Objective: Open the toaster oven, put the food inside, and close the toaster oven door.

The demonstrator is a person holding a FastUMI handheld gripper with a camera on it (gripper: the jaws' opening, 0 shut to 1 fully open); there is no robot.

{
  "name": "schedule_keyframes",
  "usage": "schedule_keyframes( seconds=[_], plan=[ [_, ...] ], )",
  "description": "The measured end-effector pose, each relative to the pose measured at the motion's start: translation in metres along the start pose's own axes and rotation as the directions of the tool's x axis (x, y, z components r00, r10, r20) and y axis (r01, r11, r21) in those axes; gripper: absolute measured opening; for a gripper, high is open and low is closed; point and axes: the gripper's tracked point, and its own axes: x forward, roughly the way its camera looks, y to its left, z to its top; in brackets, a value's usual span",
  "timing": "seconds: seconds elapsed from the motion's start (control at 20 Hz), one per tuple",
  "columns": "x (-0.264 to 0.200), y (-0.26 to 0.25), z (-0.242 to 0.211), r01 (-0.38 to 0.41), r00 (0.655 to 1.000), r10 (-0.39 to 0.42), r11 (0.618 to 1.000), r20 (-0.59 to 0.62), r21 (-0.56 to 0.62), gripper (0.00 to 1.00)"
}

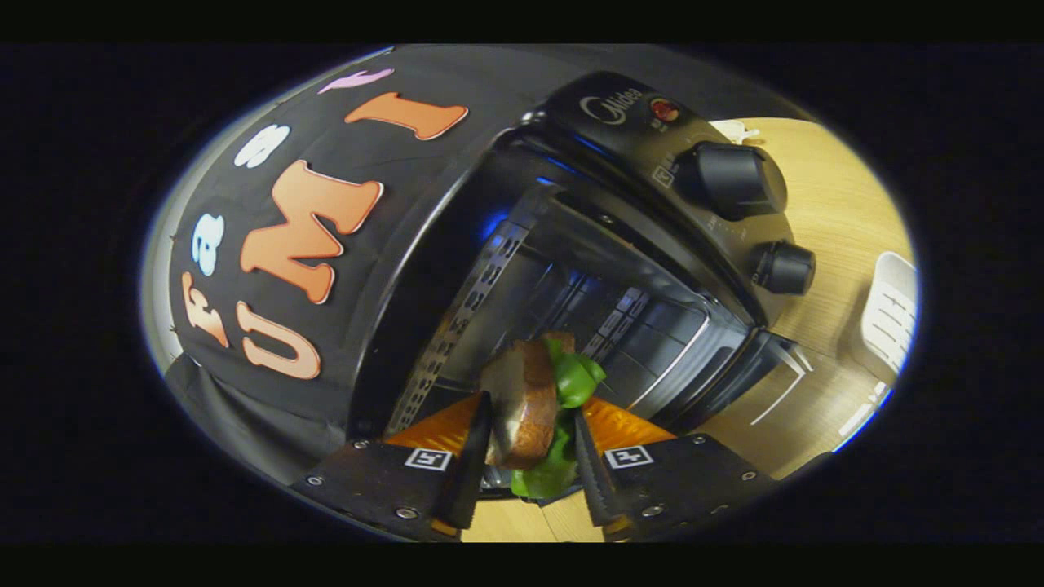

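The toaster oven [620, 269] is already opened; the food, a sandwich [530, 399], is clamped between the fingers of the hand-held gripper [532, 432] and held at the oven mouth. Placing and door closing are judged left. The hand-held gripper is rolled sideways, aimed into the cavity above the table [832, 212].

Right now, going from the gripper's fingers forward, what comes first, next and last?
Gripper shut on the sandwich → open toaster oven cavity just ahead → oven's back wall.
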Motion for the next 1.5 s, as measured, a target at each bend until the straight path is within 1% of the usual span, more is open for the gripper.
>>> schedule_keyframes(
  seconds=[0.05,0.1,0.15,0.25,0.5,0.65,0.75,0.85,1.0,1.15,1.3,1.4,1.5],
  plan=[
    [-0.008,0.000,-0.005,0.007,0.999,-0.008,1.000,-0.034,-0.025,0.56],
    [-0.018,-0.003,-0.011,0.034,0.997,-0.037,0.998,-0.066,-0.051,0.67],
    [-0.021,-0.008,-0.016,0.059,0.992,-0.067,0.996,-0.111,-0.071,0.72],
    [-0.038,-0.007,-0.017,0.056,0.985,-0.070,0.994,-0.157,-0.093,0.96],
    [-0.086,-0.009,0.012,0.036,0.988,-0.065,0.979,-0.141,-0.199,0.96],
    [-0.113,-0.018,0.023,0.035,0.989,-0.074,0.957,-0.126,-0.289,0.96],
    [-0.130,-0.025,0.026,0.038,0.990,-0.085,0.935,-0.117,-0.354,0.96],
    [-0.143,-0.036,0.024,0.046,0.989,-0.102,0.904,-0.111,-0.425,0.96],
    [-0.160,-0.048,0.015,0.045,0.985,-0.127,0.847,-0.119,-0.529,0.96],
    [-0.173,-0.058,0.000,0.036,0.979,-0.151,0.789,-0.137,-0.614,0.96],
    [-0.185,-0.072,-0.017,0.026,0.970,-0.185,0.722,-0.156,-0.692,0.96],
    [-0.189,-0.081,-0.031,0.015,0.963,-0.204,0.690,-0.174,-0.724,0.97],
    [-0.192,-0.089,-0.044,0.010,0.953,-0.230,0.673,-0.196,-0.739,0.97]
  ],
)
